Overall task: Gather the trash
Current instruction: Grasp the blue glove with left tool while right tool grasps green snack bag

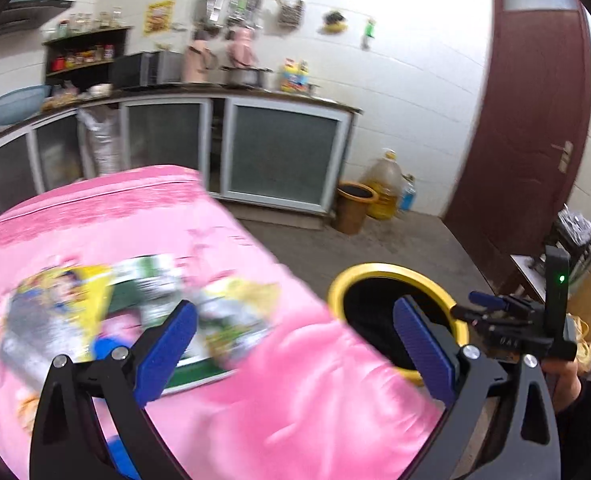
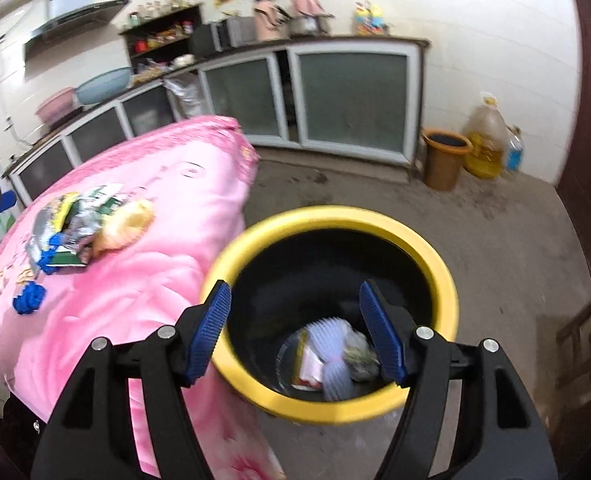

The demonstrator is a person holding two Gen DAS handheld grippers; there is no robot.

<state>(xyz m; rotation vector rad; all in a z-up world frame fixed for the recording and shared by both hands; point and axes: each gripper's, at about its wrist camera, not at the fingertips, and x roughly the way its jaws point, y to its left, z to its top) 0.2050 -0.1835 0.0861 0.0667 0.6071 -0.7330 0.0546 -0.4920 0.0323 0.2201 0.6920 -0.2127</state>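
Pink cloth covers the surface (image 2: 167,248), where a heap of crumpled wrappers (image 2: 83,228) and one blue scrap (image 2: 29,299) at far left remain uncollected. Right of it, the yellow-rimmed bin (image 2: 335,220) holds several dropped pieces. Left gripper (image 1: 295,344) gapes wide, empty; right gripper (image 2: 295,338) hangs part-open, empty, above the bin.

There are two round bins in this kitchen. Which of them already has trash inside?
The black bin with the yellow rim beside the pink-covered table: wrappers lie at its bottom. The orange-brown bin by the far wall shows only a dark inside.
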